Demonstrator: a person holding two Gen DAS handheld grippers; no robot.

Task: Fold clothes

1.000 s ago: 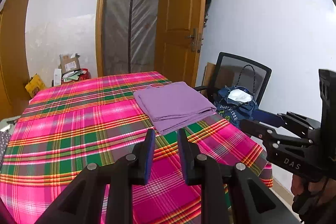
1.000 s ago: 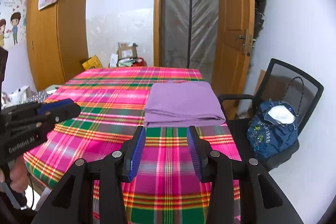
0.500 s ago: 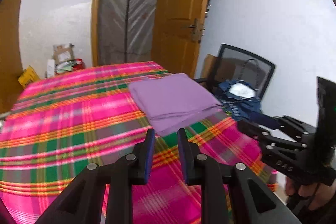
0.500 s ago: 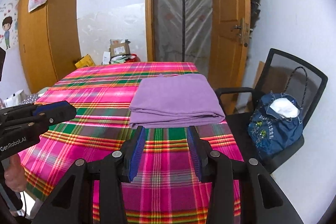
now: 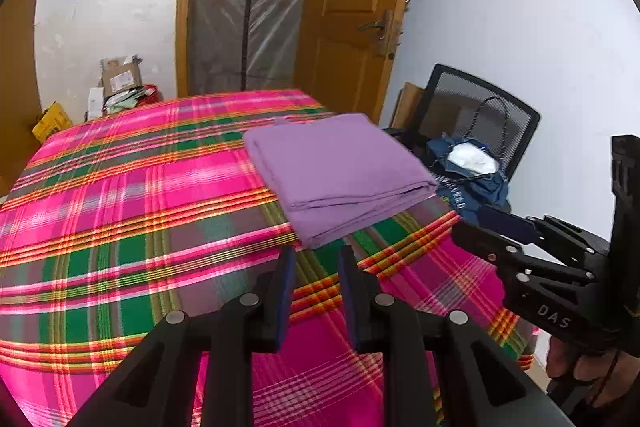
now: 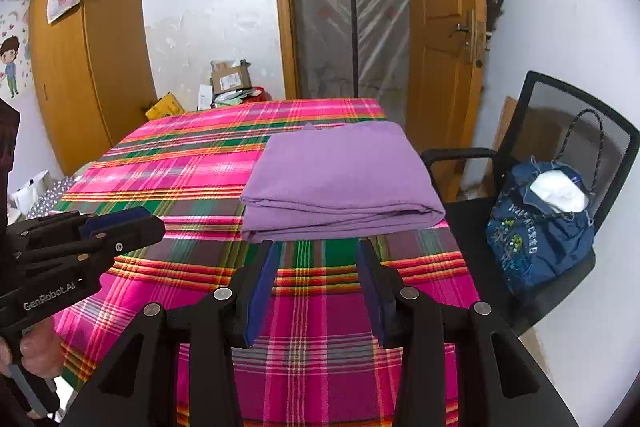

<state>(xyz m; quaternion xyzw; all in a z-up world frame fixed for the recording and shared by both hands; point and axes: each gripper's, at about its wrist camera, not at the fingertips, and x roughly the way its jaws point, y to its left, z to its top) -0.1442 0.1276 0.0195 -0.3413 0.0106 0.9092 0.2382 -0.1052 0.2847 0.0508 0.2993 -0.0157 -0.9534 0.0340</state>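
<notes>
**Inspector:** Two grippers in view, both empty. The left gripper (image 5: 316, 259) has its jaws apart by a narrow gap with only tablecloth showing between them. The right gripper (image 6: 316, 255) stands spread wider, also with nothing between the pads.

**Clerk:** And the garment?

**Inspector:** One purple folded cloth (image 6: 340, 179) lies flat on the far right part of the table, its layered edge facing the cameras, just beyond both sets of fingertips and touched by neither.

**Clerk:** What is obscured?

**Inspector:** The person shows only as a hand (image 5: 588, 371) under the right gripper's body, cut off at the frame edge. The near table edge is hidden behind the gripper bodies. What kind of garment the cloth is cannot be told. The white item in the blue bag (image 6: 540, 227) is unclear.

**Clerk:** Surface and room?

**Inspector:** A pink, green and orange plaid tablecloth (image 5: 120, 227) covers the table. The bag sits on a black mesh chair (image 6: 560, 131) to the right. Behind stand an open wooden door (image 6: 444, 27), a doorway hung with plastic sheeting (image 6: 352, 7), a wooden wardrobe (image 6: 88, 47) at left, and cardboard boxes (image 6: 230, 79) by the white wall.
</notes>
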